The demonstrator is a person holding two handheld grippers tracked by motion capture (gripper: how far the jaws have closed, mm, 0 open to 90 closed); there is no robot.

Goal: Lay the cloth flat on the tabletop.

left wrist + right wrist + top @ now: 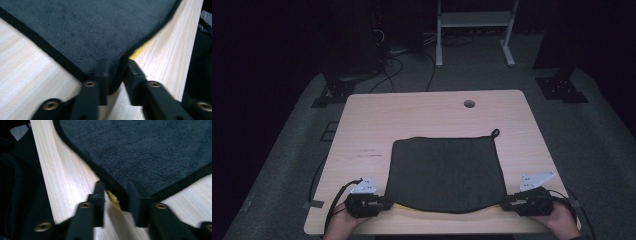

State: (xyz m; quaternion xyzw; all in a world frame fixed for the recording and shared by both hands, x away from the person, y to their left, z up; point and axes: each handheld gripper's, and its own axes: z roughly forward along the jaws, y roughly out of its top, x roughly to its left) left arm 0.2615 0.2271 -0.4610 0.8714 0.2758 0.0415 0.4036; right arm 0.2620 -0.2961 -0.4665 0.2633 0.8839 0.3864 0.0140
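Note:
A dark grey cloth (pixel 444 170) lies flat on the wooden table (pixel 427 110), with a hanging loop (pixel 495 133) at its far right corner. A yellow layer (pixel 140 50) peeks out from under its near edge. My left gripper (pixel 387 202) lies low at the cloth's near left corner. In the left gripper view the jaws (pixel 116 72) stand apart with that corner (pixel 112 45) between them, not pinched. My right gripper (pixel 507 202) sits at the near right corner. Its jaws (pixel 116 193) are likewise apart around the corner (pixel 140 157), where a yellow scrap (pixel 113 199) shows underneath.
A round cable hole (pixel 469 103) sits near the table's far edge. Both hands rest at the near edge (pixel 437 231). Beyond the table are a white frame (pixel 474 30), black stands and cables on a grey floor.

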